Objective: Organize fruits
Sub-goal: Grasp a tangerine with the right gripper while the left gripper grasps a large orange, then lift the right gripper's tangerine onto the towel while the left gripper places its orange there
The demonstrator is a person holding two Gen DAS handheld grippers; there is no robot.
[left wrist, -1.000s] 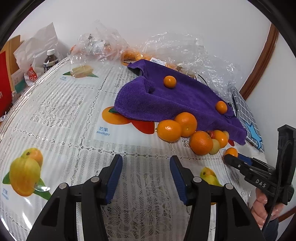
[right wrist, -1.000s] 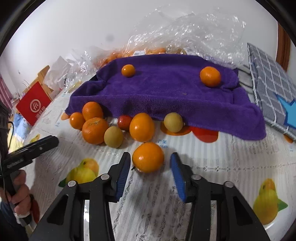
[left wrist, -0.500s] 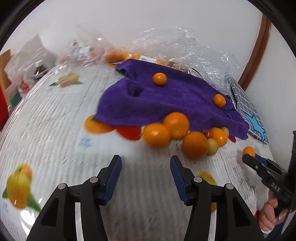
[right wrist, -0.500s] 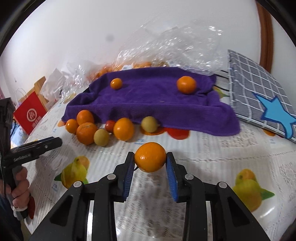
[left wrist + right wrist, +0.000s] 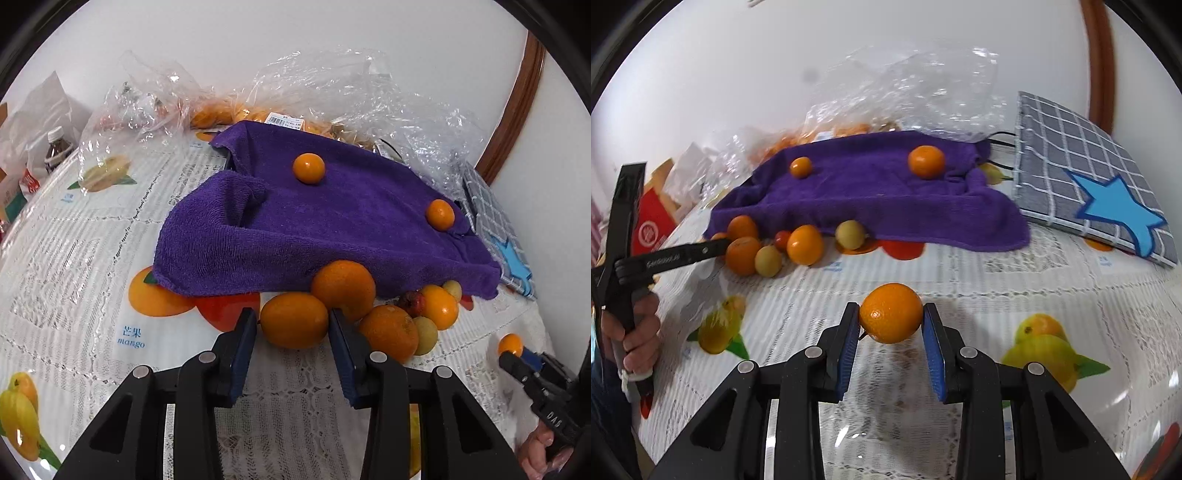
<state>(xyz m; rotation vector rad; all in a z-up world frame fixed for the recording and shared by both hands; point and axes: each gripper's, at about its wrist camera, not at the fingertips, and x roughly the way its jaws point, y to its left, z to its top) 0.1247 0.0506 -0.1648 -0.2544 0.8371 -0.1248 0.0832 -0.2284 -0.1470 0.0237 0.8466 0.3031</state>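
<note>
Gripping an orange (image 5: 891, 313) between both blue pads, the right tongs (image 5: 891, 325) hold it raised clear of the worktop (image 5: 960, 273), with the fruit touching each pad at its widest part. This looks like the carrying step: one fruit is picked and on its way, probably to the purple towel (image 5: 871, 195) ahead of those tongs, where two small oranges (image 5: 926, 162) already sit. The next move, I would guess, calls for a steady reach forward and a gentle release on a flat part of the cloth so the round fruit does not roll off.

The left tongs (image 5: 293, 330) are spread wide, one pad on either side of another orange (image 5: 294, 319) at the near edge of the fruit pile (image 5: 391, 321). Slim gaps show at both pads, so nothing is clamped yet. Closing on it should be easy, though a bigger orange (image 5: 343, 290) rests just beyond the right-hand pad and may get nudged.

Both tools point low and forward across the worktop. The person's hand (image 5: 639, 332) wraps the left handle off to the left of the right tongs.
</note>
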